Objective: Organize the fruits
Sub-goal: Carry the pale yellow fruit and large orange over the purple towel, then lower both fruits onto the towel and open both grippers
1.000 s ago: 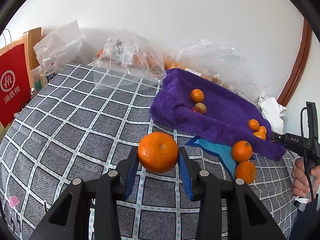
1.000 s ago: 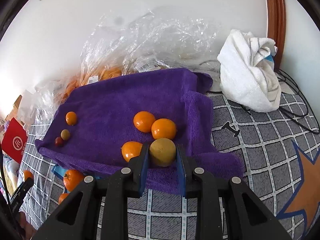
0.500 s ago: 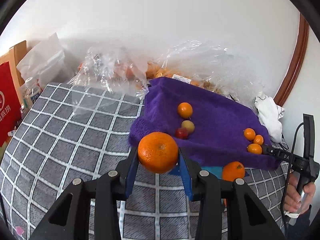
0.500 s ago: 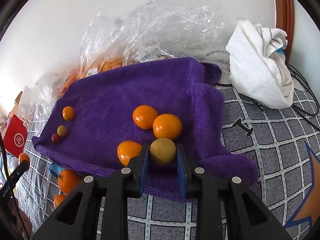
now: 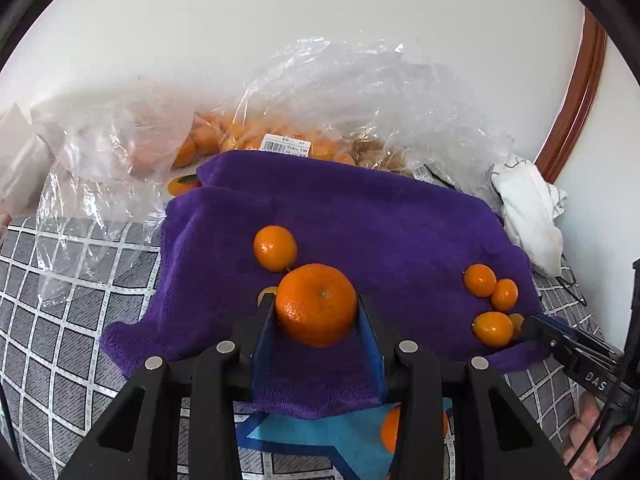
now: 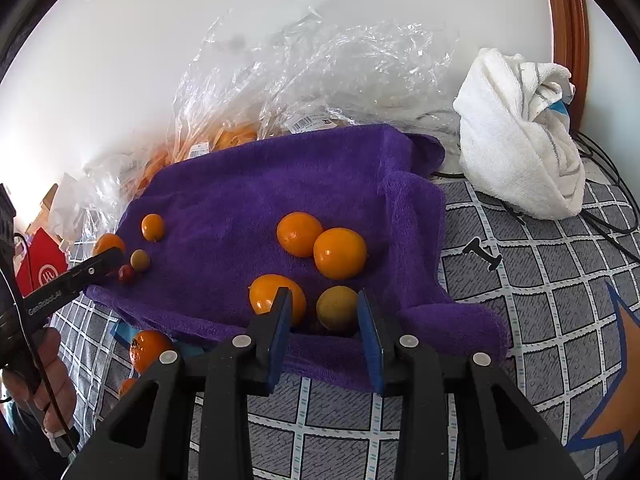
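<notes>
My left gripper (image 5: 316, 316) is shut on a large orange (image 5: 316, 304) and holds it over the near part of the purple towel (image 5: 360, 220). A smaller orange (image 5: 275, 248) lies just beyond it. My right gripper (image 6: 324, 312) is open, its jaws either side of a yellow-green fruit (image 6: 337, 307) that rests on the purple towel (image 6: 256, 184). Three small oranges (image 6: 339, 253) lie beside it. A small orange (image 6: 153, 227), a green fruit (image 6: 140, 259) and a red fruit (image 6: 126, 273) lie at the towel's left end.
Clear plastic bags of fruit (image 5: 248, 136) lie behind the towel against the wall. A white cloth (image 6: 520, 140) and cables sit at the right. Two oranges (image 6: 149, 350) lie on the checked cover below the towel's near edge. A red bag (image 6: 40, 268) stands far left.
My left gripper has carried the large orange forward over the towel. My right gripper has opened and let go of the yellow-green fruit, which now rests on the towel.
</notes>
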